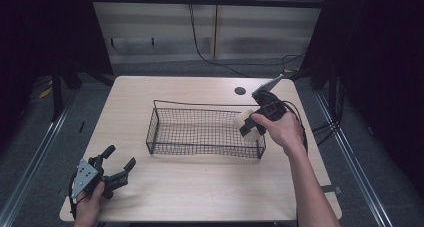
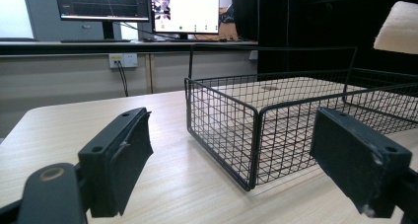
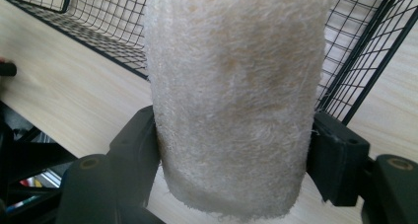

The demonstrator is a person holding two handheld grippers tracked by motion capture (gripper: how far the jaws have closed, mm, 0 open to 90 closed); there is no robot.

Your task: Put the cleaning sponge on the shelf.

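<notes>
A black wire basket (image 1: 200, 137) stands in the middle of the light wooden table (image 1: 200, 187). My right gripper (image 1: 250, 123) hovers over the basket's right end, shut on a cream fuzzy pad (image 1: 245, 119). In the right gripper view the cream fuzzy pad (image 3: 231, 95) stands between the two black jaws, with the basket's mesh (image 3: 355, 61) behind it. My left gripper (image 1: 119, 163) rests low at the table's front left corner, open, with nothing between its fingers. From the left gripper view the basket (image 2: 276, 120) lies ahead and the pad (image 2: 399, 29) hangs at the upper right.
A dark round hole (image 1: 240, 90) sits in the table near its back edge. Cables (image 1: 210, 57) run across the floor behind the table. Monitors (image 2: 138, 9) stand on a bench beyond the table in the left gripper view. Metal rails (image 1: 30, 152) flank the table.
</notes>
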